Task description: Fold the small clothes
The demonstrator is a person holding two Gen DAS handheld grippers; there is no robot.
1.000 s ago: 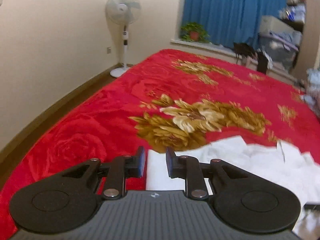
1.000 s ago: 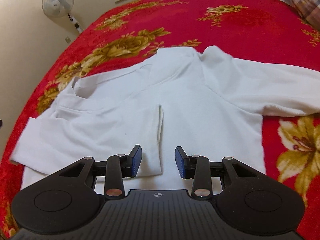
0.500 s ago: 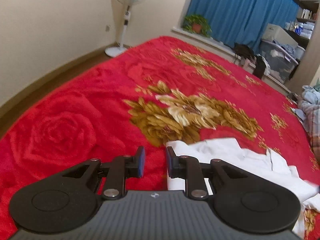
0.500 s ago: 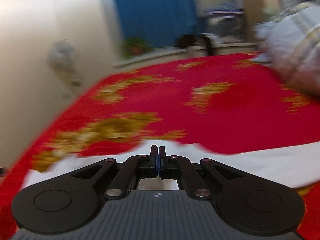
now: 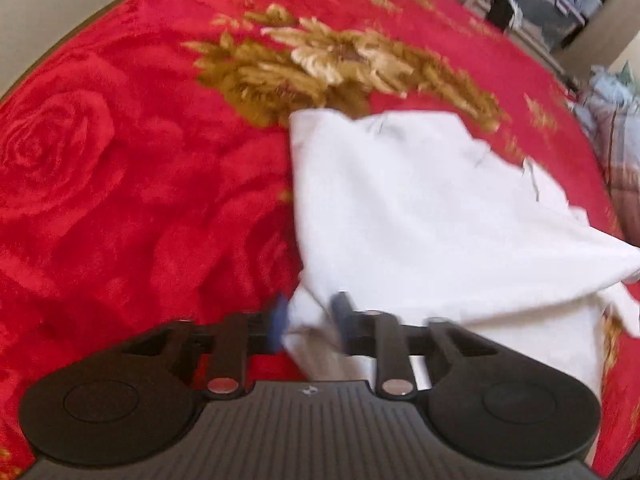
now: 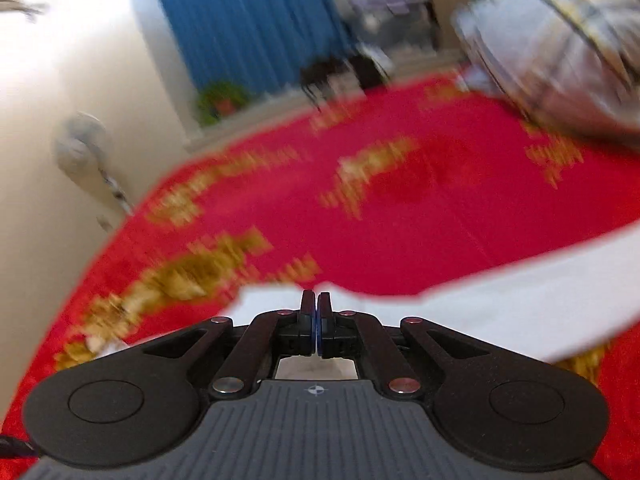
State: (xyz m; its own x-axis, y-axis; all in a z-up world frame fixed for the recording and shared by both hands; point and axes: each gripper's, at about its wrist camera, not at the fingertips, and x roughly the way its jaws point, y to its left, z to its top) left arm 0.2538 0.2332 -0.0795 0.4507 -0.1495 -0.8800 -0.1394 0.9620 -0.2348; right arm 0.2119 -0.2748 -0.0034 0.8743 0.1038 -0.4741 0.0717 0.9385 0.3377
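Observation:
A white shirt (image 5: 420,208) lies partly bunched on the red flowered bedspread (image 5: 120,160). My left gripper (image 5: 310,316) is open, its fingers on either side of a near corner of the shirt. In the right wrist view my right gripper (image 6: 317,320) is shut on the white shirt (image 6: 520,300), which stretches out to the right just past the fingers; that view is blurred by motion.
A folded plaid quilt (image 6: 560,48) sits at the bed's far right. A standing fan (image 6: 84,152) stands by the left wall. Blue curtains (image 6: 248,28), a potted plant (image 6: 220,100) and storage boxes line the far side.
My right gripper shut on the shirt and lifted it, bunching the cloth. My left gripper dropped lower and moved onto the shirt's near corner.

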